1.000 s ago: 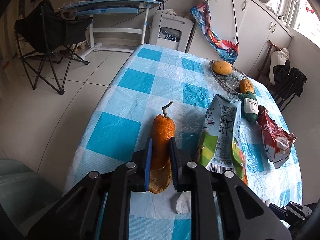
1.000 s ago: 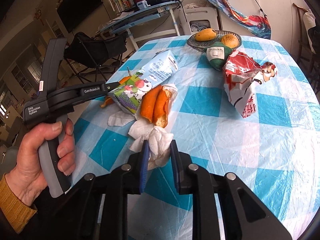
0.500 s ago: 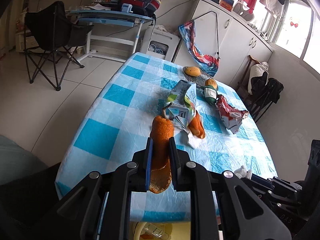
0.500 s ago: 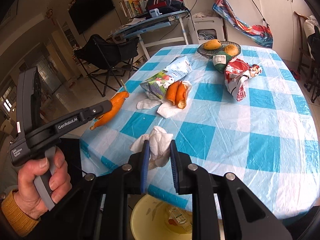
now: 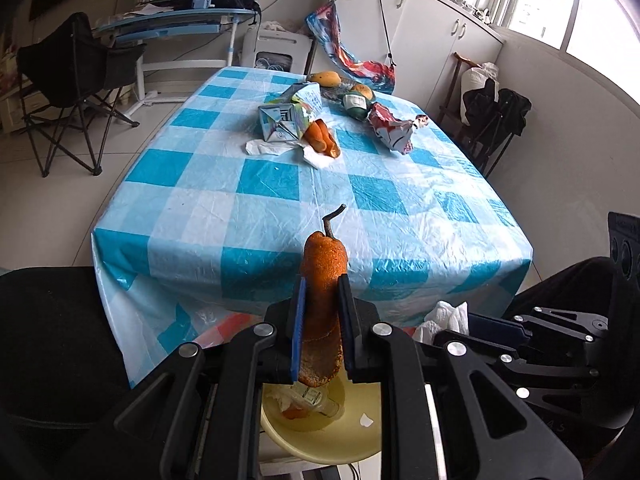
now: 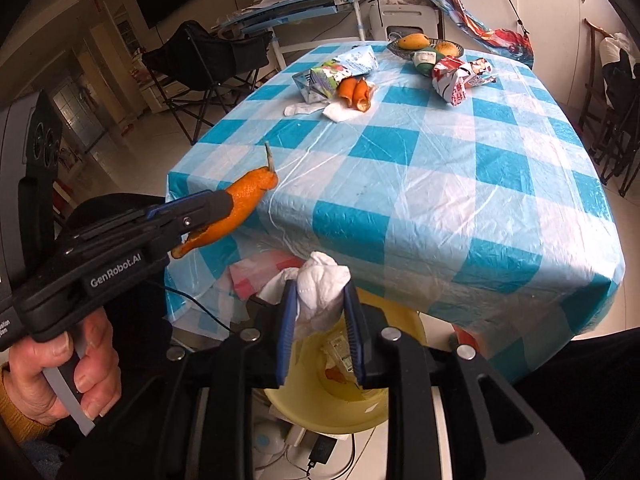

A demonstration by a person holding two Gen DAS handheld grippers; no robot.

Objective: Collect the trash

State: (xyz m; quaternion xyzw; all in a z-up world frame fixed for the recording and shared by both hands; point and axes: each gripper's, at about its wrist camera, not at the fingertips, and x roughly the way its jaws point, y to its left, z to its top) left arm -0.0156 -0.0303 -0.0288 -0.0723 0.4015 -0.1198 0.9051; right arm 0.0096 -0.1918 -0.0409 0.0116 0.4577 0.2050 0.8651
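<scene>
Trash rides in both tongs, off the near edge of the desk (image 5: 280, 216) and above a yellow bin (image 6: 320, 404) on the floor. The left tongs (image 5: 322, 332) pinch a long strip of orange peel (image 5: 323, 280) between their blue pads, its stalked end pointing up and forward; in the right wrist view the same peel (image 6: 240, 204) juts from the left tongs (image 6: 208, 210), gripped by the person's left hand (image 6: 72, 372). The right tongs (image 6: 320, 324) pinch a crumpled white tissue (image 6: 322, 292), which bulges above the pads; from the left wrist view that tissue (image 5: 446, 316) shows just right of the left tongs.

Inside the yellow bin (image 5: 320, 424), directly below both tongs, lie a clear bottle (image 5: 316, 400) and some orange scraps.

More litter lies on the blue-and-white checked cloth at the far part of the desk: a flattened milk carton (image 5: 290, 114), orange peels (image 5: 322, 142) touching it on white paper (image 5: 268, 147), and a crumpled red wrapper (image 5: 394, 130) well apart to the right. Beyond them a fruit dish holds a mango (image 5: 326, 77), with a green bottle (image 5: 356, 104) just beside it.
</scene>
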